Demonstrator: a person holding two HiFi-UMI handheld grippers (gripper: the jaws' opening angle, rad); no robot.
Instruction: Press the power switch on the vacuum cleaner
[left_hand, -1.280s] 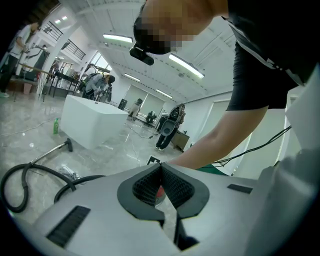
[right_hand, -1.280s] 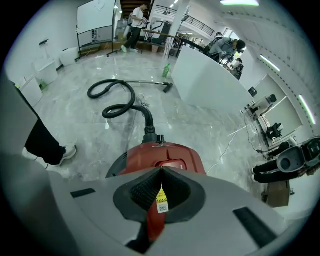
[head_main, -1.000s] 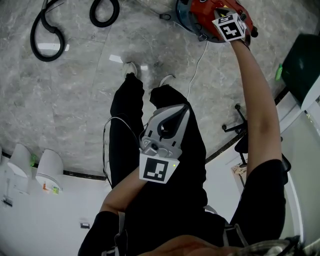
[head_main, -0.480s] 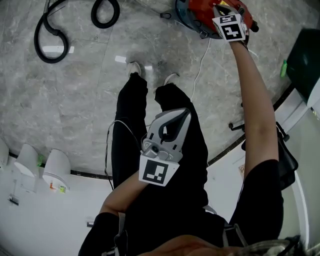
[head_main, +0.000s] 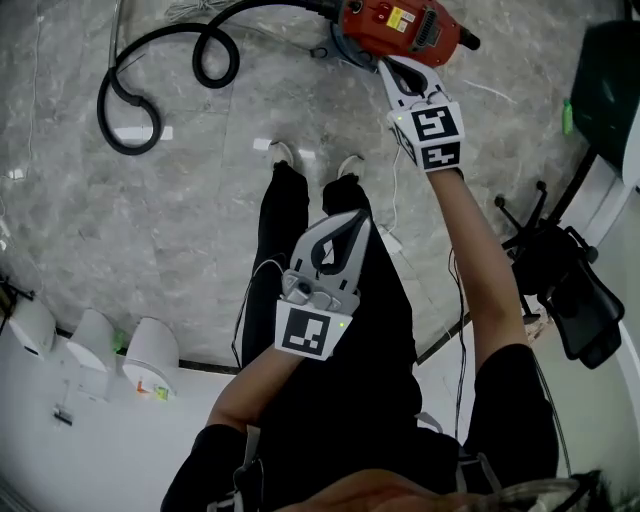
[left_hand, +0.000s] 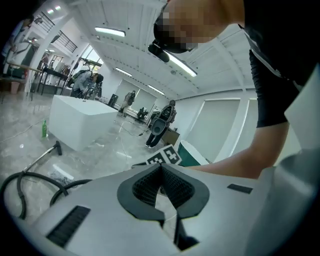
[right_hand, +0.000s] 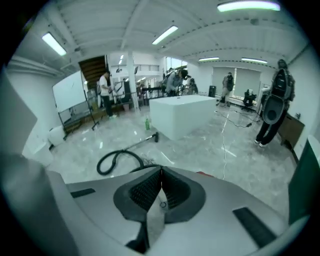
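Marble floor: red vacuum cleaner, yellow label on top, black hose coiled. Right gripper jaws together, just beside it; left gripper likewise, empty.

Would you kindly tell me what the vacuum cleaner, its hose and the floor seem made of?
Vacuum cleaner body: probably moulded plastic, red, smooth-looking.
Hose: likely flexible plastic or rubber, matte black, lying in loops.
Floor: polished grey stone or stone-look tile, veined, reflecting lights.
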